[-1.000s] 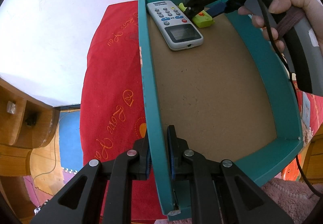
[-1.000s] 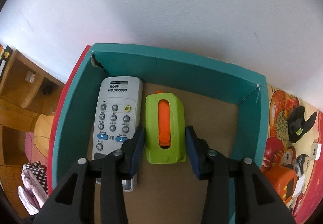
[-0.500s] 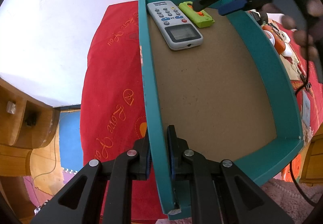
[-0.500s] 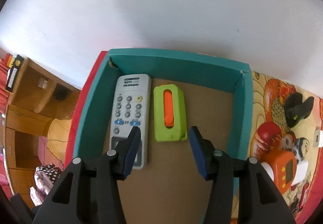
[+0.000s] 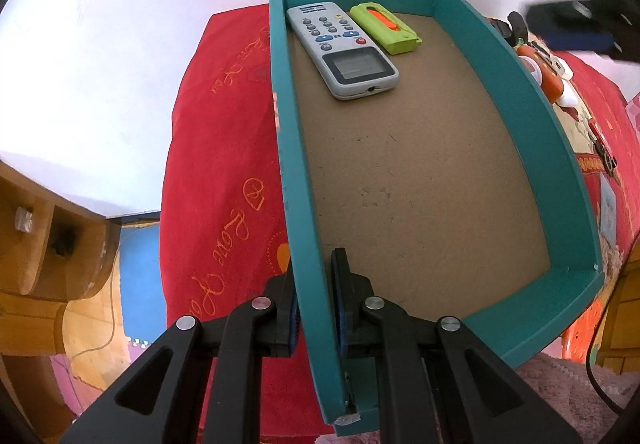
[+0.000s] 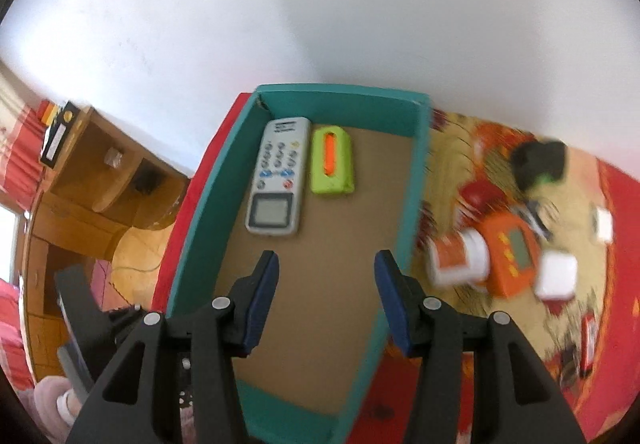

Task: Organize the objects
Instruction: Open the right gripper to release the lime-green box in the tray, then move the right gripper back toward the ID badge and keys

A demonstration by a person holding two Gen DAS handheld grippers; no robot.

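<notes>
Against the far end wall of the teal box (image 5: 304, 180), a grey remote control (image 5: 344, 48) and a lime-green case with an orange slider (image 5: 386, 29) lie side by side on the brown cardboard floor, the remote next to the box's left wall and the case just to its right. Both rest flat, and the part of the floor nearer the cameras is bare. At the near left wall, the left gripper (image 5: 314, 304) is clamped on the box, one pad outside the wall and one inside. Above the box's near half, the right gripper (image 6: 326, 276) hangs with its jaws partly spread and nothing between them. Under the box lies a red printed blanket (image 5: 224, 172). To the right of the box, on the blanket, sit an orange gadget (image 6: 510, 252), a white-and-orange cup (image 6: 460, 260) on its side and a dark object (image 6: 540, 164), all blurred.
</notes>
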